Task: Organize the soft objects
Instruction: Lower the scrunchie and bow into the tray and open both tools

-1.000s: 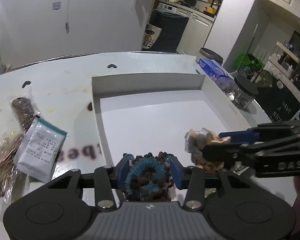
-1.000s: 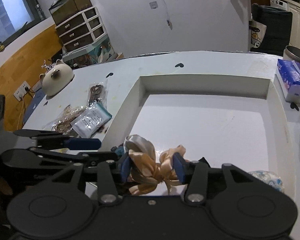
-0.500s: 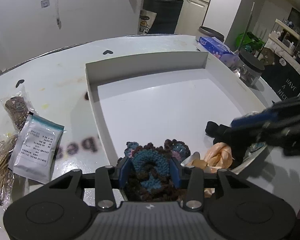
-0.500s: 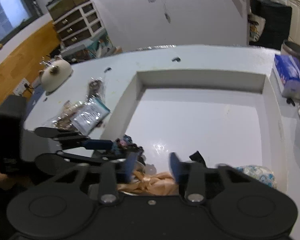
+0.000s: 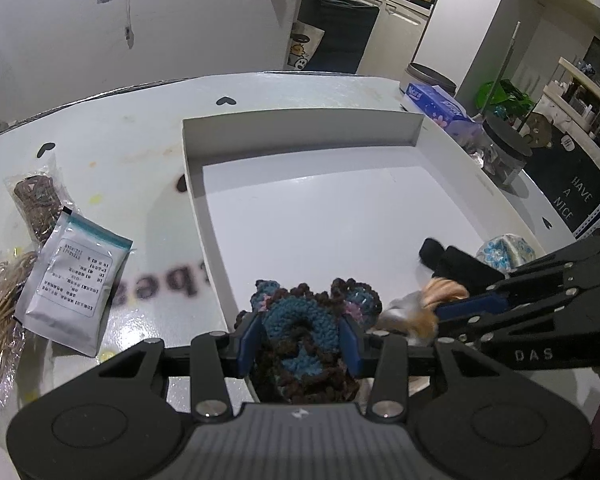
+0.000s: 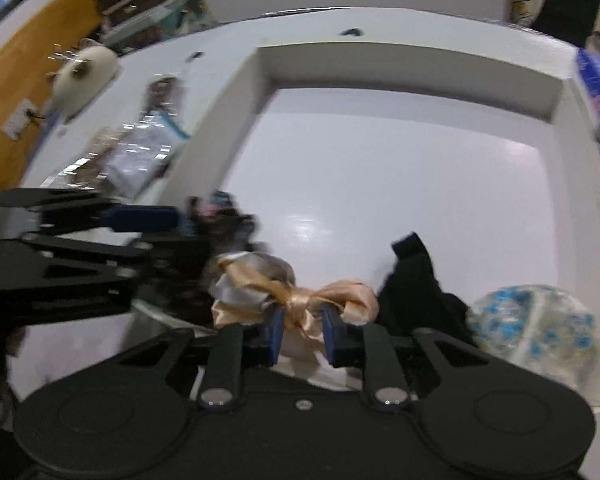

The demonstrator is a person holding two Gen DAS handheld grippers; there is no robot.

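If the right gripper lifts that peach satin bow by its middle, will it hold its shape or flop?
The satin bow will probably flop: its loops are thin, crumpled ribbon, already sagging on either side of the knot. It looks light for its bulk. The glossy fabric may slip, though the right gripper, its jaws closing, has the bunched knot between them.

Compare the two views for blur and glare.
Left wrist: sharp, fisheye-bent, the pouch label crisp, glare mild. Right wrist: motion-smeared, worst at the table's left clutter; a glare patch on the tray floor beyond the bow.
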